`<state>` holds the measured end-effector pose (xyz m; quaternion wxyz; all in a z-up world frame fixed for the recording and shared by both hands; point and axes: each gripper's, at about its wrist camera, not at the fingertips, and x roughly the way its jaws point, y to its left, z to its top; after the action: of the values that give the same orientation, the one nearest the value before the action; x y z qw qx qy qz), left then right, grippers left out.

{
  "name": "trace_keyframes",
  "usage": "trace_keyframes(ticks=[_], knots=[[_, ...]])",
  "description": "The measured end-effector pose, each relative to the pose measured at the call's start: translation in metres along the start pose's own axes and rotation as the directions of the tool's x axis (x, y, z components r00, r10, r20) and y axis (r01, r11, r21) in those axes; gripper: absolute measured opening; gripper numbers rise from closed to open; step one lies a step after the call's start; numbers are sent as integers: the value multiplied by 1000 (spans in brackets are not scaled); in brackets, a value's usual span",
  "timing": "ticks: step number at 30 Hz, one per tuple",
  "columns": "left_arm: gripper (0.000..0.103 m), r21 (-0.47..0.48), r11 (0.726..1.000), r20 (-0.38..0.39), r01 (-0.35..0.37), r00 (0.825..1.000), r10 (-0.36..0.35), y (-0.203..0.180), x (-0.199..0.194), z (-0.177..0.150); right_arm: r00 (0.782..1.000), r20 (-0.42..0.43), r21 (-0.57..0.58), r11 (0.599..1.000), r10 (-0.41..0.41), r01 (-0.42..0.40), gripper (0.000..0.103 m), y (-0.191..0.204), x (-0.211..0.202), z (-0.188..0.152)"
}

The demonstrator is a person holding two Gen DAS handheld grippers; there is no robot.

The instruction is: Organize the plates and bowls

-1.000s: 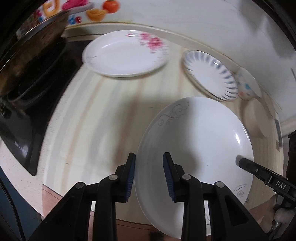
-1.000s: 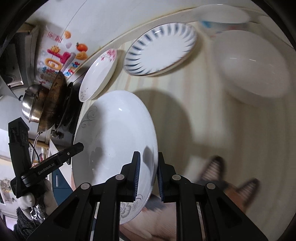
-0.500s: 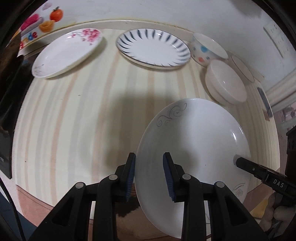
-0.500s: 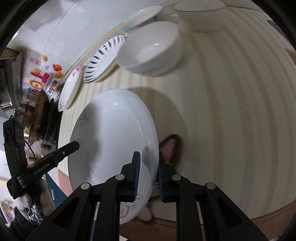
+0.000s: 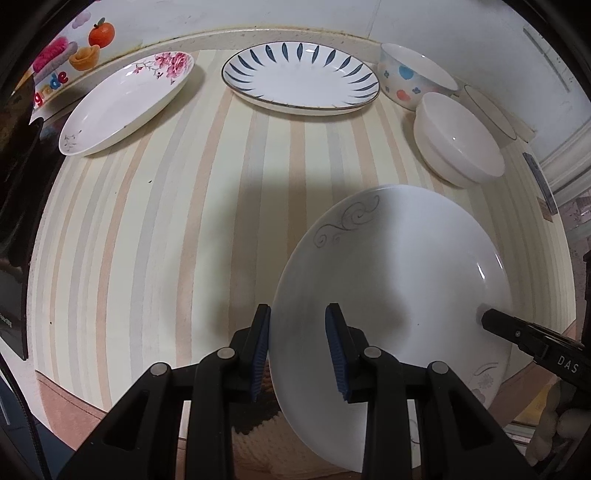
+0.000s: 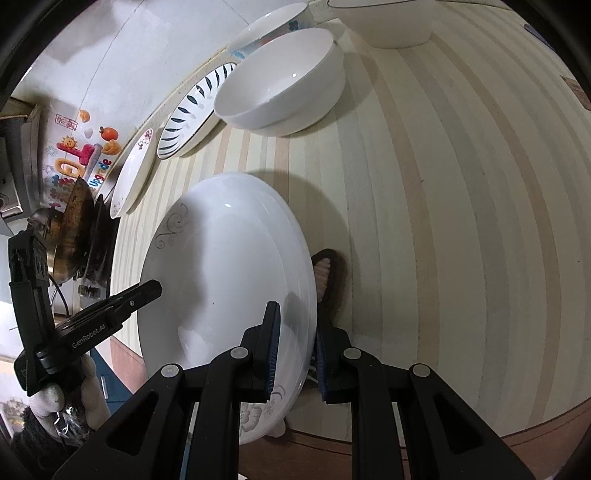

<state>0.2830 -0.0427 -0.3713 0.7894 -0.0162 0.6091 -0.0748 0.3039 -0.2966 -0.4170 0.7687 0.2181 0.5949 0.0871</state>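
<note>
sharp, evenly lit frames — soft overhead shadows, slight glare, heavy fisheye bending at edges.

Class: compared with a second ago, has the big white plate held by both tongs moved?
Yes. The big white plate has travelled away from the dark stove, toward the plain white bowl.

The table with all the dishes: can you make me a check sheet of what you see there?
Surface: striped table, dishes along its far edge.
Job's things: big white plate held by both grippers; floral plate, blue-striped plate, dotted bowl, white bowl, one more bowl.
Clutter: nothing seen.
Grippers: left gripper and right gripper each clamp the big plate's rim.
Cables: one thin cable beside the pans.
Surroundings: fruit stickers on the wall, pans.
</note>
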Motion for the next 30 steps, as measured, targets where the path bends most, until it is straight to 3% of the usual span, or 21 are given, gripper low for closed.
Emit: trace_keyframes(ticks=[13, 16, 18, 20, 22, 24, 26, 30], knots=[[27, 19, 1000, 7, 3, 1000, -4, -2, -1, -4, 998, -66, -14, 1000, 0, 0, 21, 9, 11, 13], [27, 2, 1000, 32, 18, 999, -18, 4, -20, -1, 995, -101, -7, 1000, -13, 12, 21, 11, 5, 20], [28, -13, 999, 109, 31, 994, -30, 13, -43, 5, 994, -102, -16, 999, -41, 39, 26, 15, -9, 27], [32, -59, 998, 161, 37, 987, -27, 28, -67, 20, 994, -84, -65, 996, -73, 67, 39, 27, -27, 37], [47, -110, 993, 190, 31, 982, -9, 46, -80, 35, 993, -41, -163, 981, -111, 103, 46, 54, -45, 54], [48, -185, 982, 231, 28, 973, 15, 73, -87, 54, 996, -12, -241, 967, -85, 80, 48, 91, -51, 80], [49, -255, 967, 223, 2, 973, 57, 102, -81, 73, 1000, -12, -293, 956, -25, 20, 55, 129, -43, 111], [49, -440, 898, 182, -10, 978, 100, 164, -61, 98, 997, -32, -375, 924, 65, -72, 55, 204, 12, 179]])
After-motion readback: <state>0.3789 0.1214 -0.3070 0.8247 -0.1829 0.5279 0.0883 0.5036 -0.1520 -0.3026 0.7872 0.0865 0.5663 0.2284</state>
